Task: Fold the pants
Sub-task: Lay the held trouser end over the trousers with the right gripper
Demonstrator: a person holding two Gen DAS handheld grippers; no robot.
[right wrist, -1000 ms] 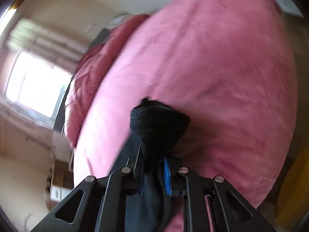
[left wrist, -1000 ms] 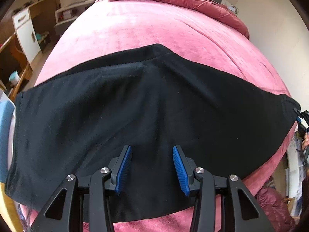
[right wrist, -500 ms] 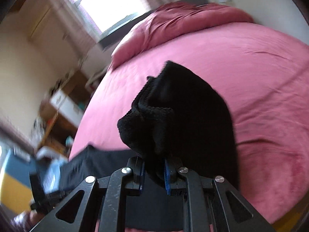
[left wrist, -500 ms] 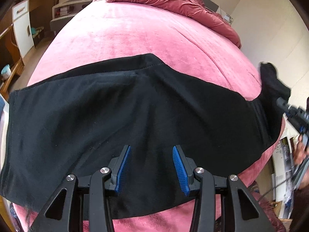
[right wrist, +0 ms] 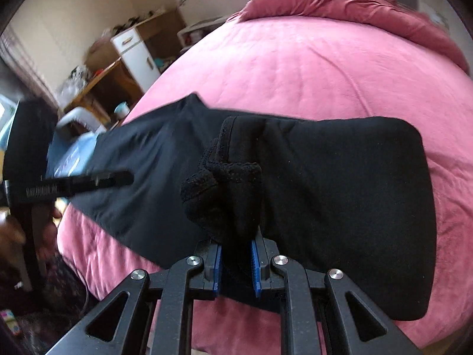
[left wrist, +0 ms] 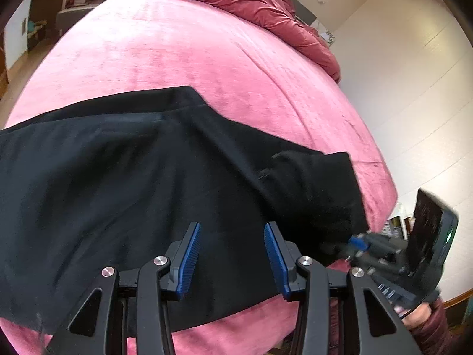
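Note:
Black pants (left wrist: 118,192) lie spread across the pink bed (left wrist: 207,59). My left gripper (left wrist: 233,256) hovers over their near edge, open, with nothing between its blue pads (left wrist: 190,257). My right gripper (right wrist: 236,261) is shut on the bunched ribbed leg end (right wrist: 224,189) of the pants (right wrist: 340,192). That leg is lifted and doubled back over the rest of the garment, forming a rounded fold at the right. In the left wrist view the right gripper (left wrist: 359,242) shows at the right edge, blurred. In the right wrist view the left gripper (right wrist: 88,183) shows at the left, blurred.
A crumpled pink duvet (left wrist: 251,3) lies at the head of the bed. A white cabinet (right wrist: 136,53) and a wooden desk (right wrist: 97,85) stand beyond the bed's left side. A pale wall (left wrist: 414,88) runs along its right side. A hand (left wrist: 419,316) holds the right gripper.
The right gripper has swept the leg end from the bed's far right edge inward over the pants and rolled, doubling the leg back. The left gripper stayed open and tilted up slightly.

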